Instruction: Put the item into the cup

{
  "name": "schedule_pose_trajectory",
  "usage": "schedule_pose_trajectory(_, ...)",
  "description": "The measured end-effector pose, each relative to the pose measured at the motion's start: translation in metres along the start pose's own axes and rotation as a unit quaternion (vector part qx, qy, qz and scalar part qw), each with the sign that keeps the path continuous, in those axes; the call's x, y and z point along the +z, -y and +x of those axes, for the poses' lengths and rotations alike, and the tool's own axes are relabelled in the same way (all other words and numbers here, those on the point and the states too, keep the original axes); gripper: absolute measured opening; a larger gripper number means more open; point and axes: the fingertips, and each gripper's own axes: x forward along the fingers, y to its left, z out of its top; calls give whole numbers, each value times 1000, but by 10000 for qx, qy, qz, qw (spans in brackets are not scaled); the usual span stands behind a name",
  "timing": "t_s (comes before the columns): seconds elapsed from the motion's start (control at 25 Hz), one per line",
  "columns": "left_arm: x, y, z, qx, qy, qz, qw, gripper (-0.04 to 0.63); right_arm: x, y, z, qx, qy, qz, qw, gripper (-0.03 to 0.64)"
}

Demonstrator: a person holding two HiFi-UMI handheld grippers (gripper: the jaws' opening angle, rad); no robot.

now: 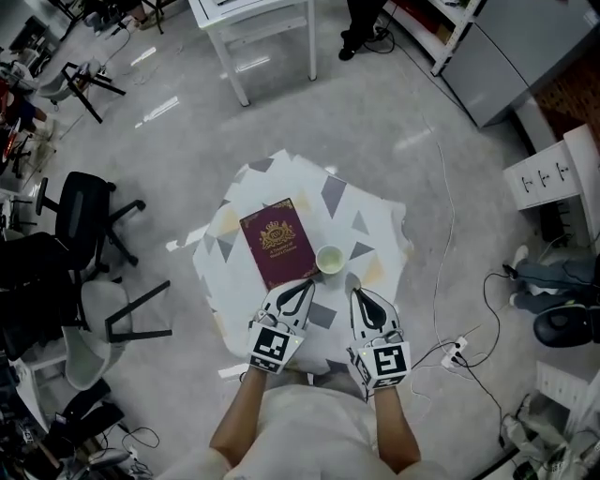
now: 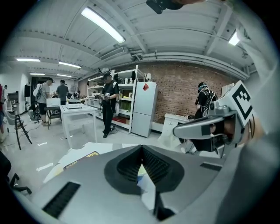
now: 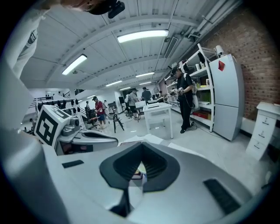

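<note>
The cup (image 1: 329,260) stands upright on the small desk (image 1: 377,221), a little toward the person's side of its middle. The desk is draped in a white cloth with grey triangles. I cannot tell whether anything lies inside the cup.

Just left of the cup lies a maroon book (image 1: 277,242), flat, with a gold crest on its cover. It sits close to the cup but apart from it.

The left gripper (image 1: 309,281) is on the person's side of the cup and slightly left of it, over the book's near corner. Its tip points toward the cup. In the left gripper view its jaws are clenched with the tips meeting, and nothing is held. A pale slice of the cup and some cloth show through the dark gap behind the tips.

The right gripper (image 1: 354,291) is on the person's side of the cup and slightly right of it, near it but not touching. It is likewise clenched and empty. The right gripper view shows the tips pressed together, with the cup and a bit of the book seen through the opening.

The two grippers lie side by side with a gap between them, and both angle in toward the cup.

Well left of the cup, a black chair (image 1: 84,202) stands on the grey floor (image 1: 375,112). Beyond the cup, farther from the person, stands a white table (image 1: 262,28).
</note>
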Motion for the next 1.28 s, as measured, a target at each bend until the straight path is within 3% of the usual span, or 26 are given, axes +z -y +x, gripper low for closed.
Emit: schedule_pose_trajectory(1.28, -44, -21, 44, -511, -460, -417, 9968, 14, -45, 1, 70, 25, -667, 220, 9975, 6)
